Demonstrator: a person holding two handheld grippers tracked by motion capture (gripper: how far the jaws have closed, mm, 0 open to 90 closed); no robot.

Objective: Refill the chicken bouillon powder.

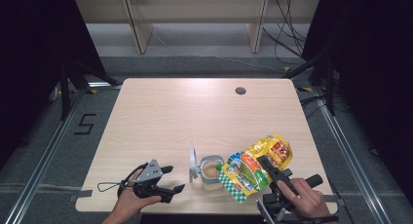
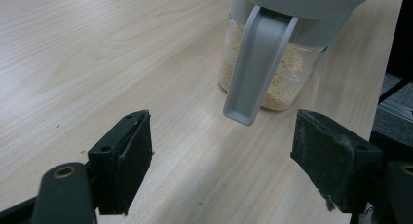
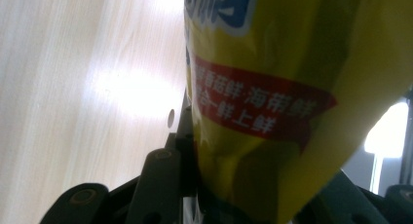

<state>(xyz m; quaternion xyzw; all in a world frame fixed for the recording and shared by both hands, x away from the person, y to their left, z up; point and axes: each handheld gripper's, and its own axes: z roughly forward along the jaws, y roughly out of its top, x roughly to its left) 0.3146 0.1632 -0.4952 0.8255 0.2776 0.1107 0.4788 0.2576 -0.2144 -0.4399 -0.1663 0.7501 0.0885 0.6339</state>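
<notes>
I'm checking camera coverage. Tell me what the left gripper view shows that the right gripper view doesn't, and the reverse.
Left gripper view alone: the open left gripper, empty, facing the clear jar of beige granules and its grey lid latch hanging down the jar's side. Right gripper view alone: the yellow bag with a red banner, clamped in the right gripper. Both: the pale wooden table.

a jar (image 1: 212, 171) stands on the table (image 1: 160, 117) near the front edge, a little right of the middle, with grains (image 2: 285, 83) in it. its lid (image 1: 193, 164) stands up at the jar's left side. a bag (image 1: 255, 166) lies tilted just right of the jar, its lower end over the jar's rim. the right gripper (image 1: 275, 177) sits on the bag's right part, the bag between its 2 jaws. the left gripper (image 1: 168, 179) is left of the jar, apart from it.
</notes>
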